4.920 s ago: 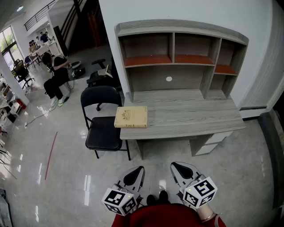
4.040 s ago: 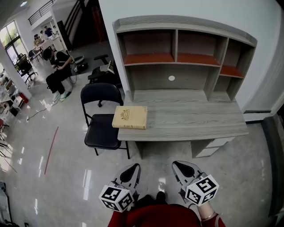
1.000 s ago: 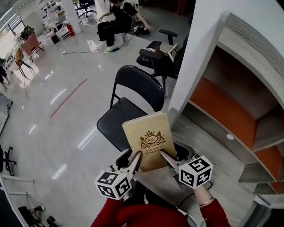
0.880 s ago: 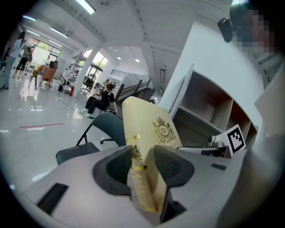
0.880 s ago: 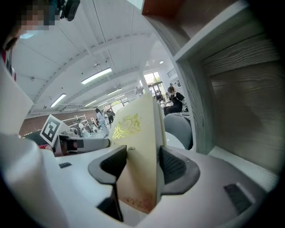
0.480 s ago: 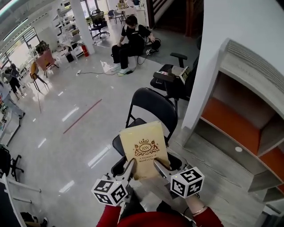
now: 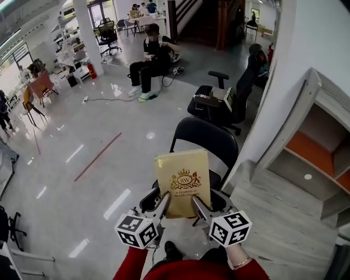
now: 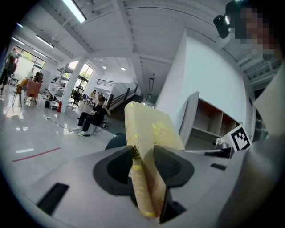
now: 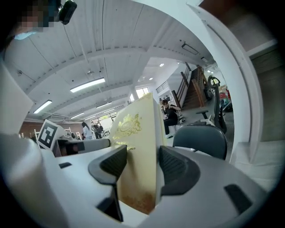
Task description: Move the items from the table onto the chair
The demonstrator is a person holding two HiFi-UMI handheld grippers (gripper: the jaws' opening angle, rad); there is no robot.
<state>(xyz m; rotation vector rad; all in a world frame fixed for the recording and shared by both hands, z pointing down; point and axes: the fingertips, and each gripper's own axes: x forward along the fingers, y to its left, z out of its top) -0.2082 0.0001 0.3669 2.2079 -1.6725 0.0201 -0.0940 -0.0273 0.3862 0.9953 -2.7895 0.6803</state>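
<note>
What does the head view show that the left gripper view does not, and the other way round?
Only the head view: the book with its cover face-on, the left tongs and right tongs together at its near edge, the black chair with its seat beneath. Only the left gripper view: the spine pinched between the left tongs' jaws, the ceiling lights. Both: the book, the seated person, the desk's shelves.

Black folding chair (image 7: 203,143) on glossy floor (image 7: 65,180), beside grey table (image 7: 276,216)
</note>
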